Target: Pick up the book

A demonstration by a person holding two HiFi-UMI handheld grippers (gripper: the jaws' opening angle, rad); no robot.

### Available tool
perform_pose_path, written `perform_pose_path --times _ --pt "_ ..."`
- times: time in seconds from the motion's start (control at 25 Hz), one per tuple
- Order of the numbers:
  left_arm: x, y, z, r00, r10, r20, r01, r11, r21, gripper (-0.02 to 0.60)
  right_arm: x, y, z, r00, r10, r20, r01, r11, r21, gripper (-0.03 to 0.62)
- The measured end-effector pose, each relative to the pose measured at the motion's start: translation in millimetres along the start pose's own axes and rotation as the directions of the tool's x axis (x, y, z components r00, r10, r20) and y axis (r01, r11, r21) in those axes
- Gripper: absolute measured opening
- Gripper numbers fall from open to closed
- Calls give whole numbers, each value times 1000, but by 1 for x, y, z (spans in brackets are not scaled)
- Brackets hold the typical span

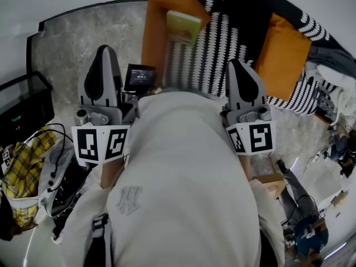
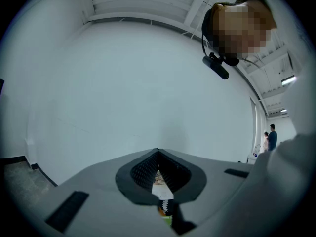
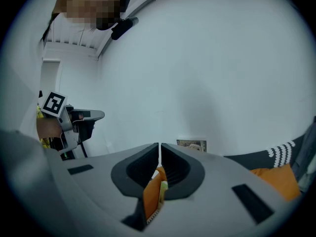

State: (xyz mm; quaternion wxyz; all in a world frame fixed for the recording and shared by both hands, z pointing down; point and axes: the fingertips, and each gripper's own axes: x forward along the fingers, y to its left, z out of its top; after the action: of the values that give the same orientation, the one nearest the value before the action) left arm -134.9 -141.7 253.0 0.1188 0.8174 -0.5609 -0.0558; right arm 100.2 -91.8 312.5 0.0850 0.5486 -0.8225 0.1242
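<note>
Looking down past my pale sweatshirt (image 1: 183, 177), I see a black-and-white striped blanket (image 1: 222, 49) filling the far side, soft and woven. A plump orange cushion (image 1: 286, 54) sits on its right and a flatter orange piece (image 1: 157, 21) runs along its left edge. The book (image 1: 183, 26) lies far centre, partly on that orange piece and partly on the stripes. It is a slim rectangle with a smooth pale-green cover.

I judge it light and stiff, a little slippery, and on bedding that will give under pressure. I would nip a free edge near the spine rather than press down on the cover.

The left gripper (image 1: 104, 49) and right gripper (image 1: 237, 64) hang near my chest, well short of the book. Both have their ribbed dark pads closed tip to tip, holding nothing.
</note>
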Motion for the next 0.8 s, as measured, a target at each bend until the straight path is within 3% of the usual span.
perform_pose_path --times 0.24,0.48,0.52,0.6,0.8 --pt "2 6 6 1000 -1 1 1 1000 -5 9 8 5 0 1000 3 -24 -3 1000 -15 20" --pt "11 9 5 1000 -1 -15 1 1000 -4 9 25 7 -8 997 68 -37 -69 997 -29 25" --pt "13 10 5 1000 -1 -18 1 1000 -3 9 30 5 -12 996 75 -49 -77 996 -35 54" --pt "18 10 5 1000 1 -23 -1 1000 0 9 42 -1 -23 992 89 -88 -93 994 -52 180" --pt "32 16 6 999 15 -45 -14 1000 11 9 87 -24 -73 966 118 -231 -160 971 -175 201"
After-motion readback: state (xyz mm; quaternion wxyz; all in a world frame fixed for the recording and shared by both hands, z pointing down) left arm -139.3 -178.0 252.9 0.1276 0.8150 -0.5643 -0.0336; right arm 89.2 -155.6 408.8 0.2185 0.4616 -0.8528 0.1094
